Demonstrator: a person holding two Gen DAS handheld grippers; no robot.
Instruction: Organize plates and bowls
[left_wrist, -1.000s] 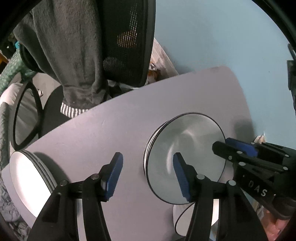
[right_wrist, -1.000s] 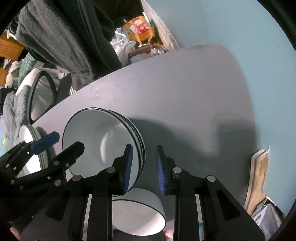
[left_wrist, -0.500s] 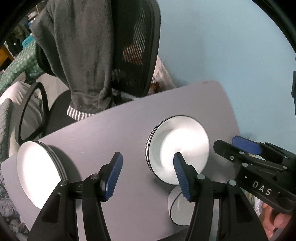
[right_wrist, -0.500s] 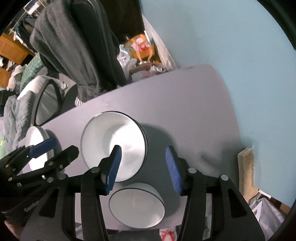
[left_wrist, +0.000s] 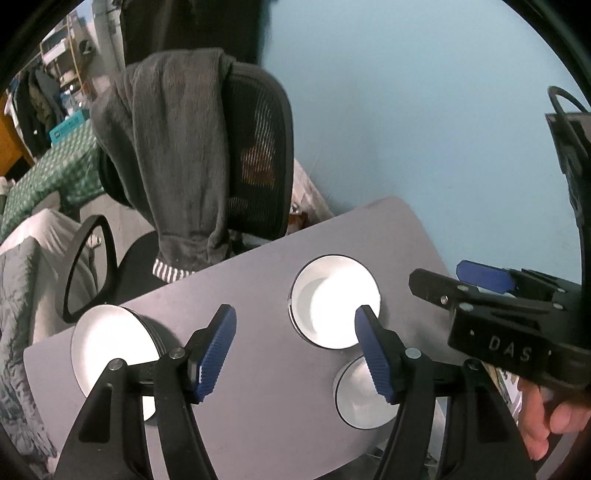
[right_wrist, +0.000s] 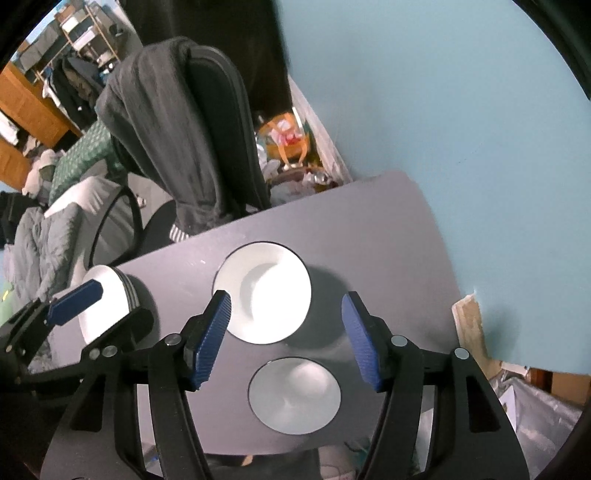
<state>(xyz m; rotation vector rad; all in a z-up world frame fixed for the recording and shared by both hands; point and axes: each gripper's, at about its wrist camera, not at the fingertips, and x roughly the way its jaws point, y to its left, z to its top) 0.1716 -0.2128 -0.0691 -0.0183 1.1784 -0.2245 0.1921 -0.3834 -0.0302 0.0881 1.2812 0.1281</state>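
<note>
Grippers hang above a grey table (right_wrist: 388, 236), left gripper (left_wrist: 295, 350) and right gripper (right_wrist: 286, 341) both just spreading, nothing between them. Stacked bowls (right_wrist: 264, 291) sit mid-table, single bowl (right_wrist: 293, 397) nearer, plates (right_wrist: 107, 302) far left.

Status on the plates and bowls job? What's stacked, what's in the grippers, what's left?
Done: a plate stack sits at the table's left end, a second stack mid-table. In hand: nothing; the left gripper and right gripper are both open above the table, jaws having just widened with nothing between them. Left: the single bowl near the front edge sits alone, seemingly still to be placed.
</note>
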